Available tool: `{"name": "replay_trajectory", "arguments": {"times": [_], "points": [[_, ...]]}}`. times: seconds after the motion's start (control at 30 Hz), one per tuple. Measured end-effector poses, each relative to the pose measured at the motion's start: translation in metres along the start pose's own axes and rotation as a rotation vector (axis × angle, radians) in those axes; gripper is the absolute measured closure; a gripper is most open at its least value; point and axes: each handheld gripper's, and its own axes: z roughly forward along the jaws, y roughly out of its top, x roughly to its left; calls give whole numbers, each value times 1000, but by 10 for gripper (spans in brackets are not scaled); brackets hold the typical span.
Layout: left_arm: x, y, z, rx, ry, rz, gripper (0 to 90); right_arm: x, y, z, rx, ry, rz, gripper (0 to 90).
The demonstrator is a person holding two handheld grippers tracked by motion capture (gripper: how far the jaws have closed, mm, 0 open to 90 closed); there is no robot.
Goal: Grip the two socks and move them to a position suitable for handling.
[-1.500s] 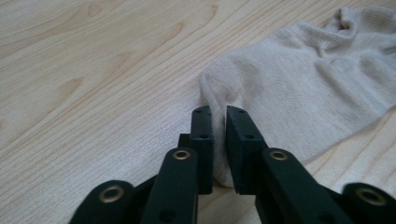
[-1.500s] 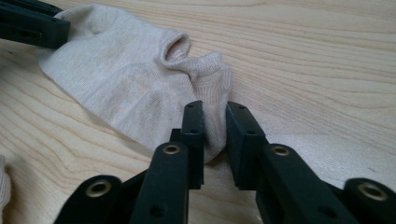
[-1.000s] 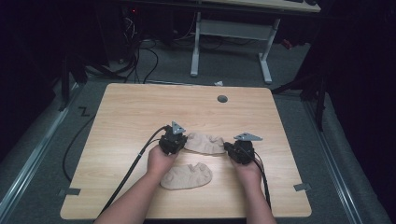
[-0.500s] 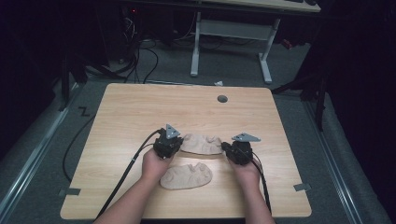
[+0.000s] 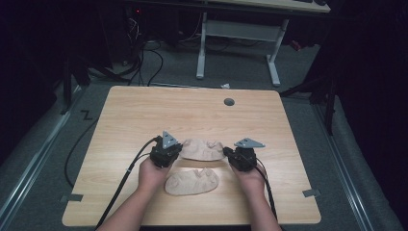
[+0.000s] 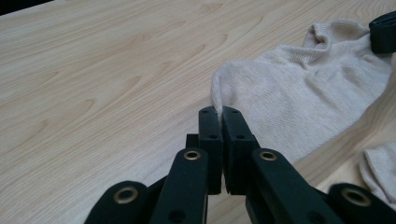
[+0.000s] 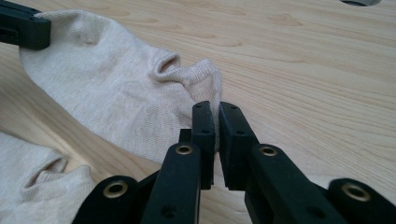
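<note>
Far sock (image 5: 202, 149), centre of high view, pinched at both ends: left gripper (image 6: 219, 112) clamped on one edge, right gripper (image 7: 215, 108) on other. Stretch flat, level, then lower squarely over near sock (image 5: 192, 180) below.

- The far sock (image 5: 202, 149) you hold is plain beige knit with no pattern, paler along its ribbed edge.
- The near sock (image 5: 191, 181) matches it in beige.
- Your left gripper (image 5: 179, 150) and right gripper (image 5: 227, 155) are black, with brass-coloured rivets on the jaws and a grey plate on top.
- The table (image 5: 144, 110) is light wood with a darker grain, and has a grey round cap (image 5: 229, 102) at its far side.
- The floor (image 5: 38, 159) around you is grey.
</note>
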Motion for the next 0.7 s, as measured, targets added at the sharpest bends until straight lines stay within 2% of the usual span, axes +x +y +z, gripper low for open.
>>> {"name": "replay_trajectory", "arguments": {"times": [0.13, 0.23, 0.3, 0.43, 0.53, 0.7], "points": [[-1, -6, -8, -22, -7, -6, 878, 7, 1, -2, -1, 13, -18, 858], [-3, -11, -17, -42, -10, -4, 877, 17, -3, -4, 14, 10, -74, 858], [-5, -16, -24, -51, -14, -2, 877, 22, -6, -7, 16, 15, -92, 858], [-10, -28, -40, -67, -27, -12, 878, 32, -7, -18, -17, 31, -102, 858], [-13, -33, -51, -73, -33, -18, 878, 39, -8, -26, -34, 40, -132, 858], [-22, -42, -68, -81, -48, -3, 878, 50, -13, -34, -40, 61, -163, 858]]}}
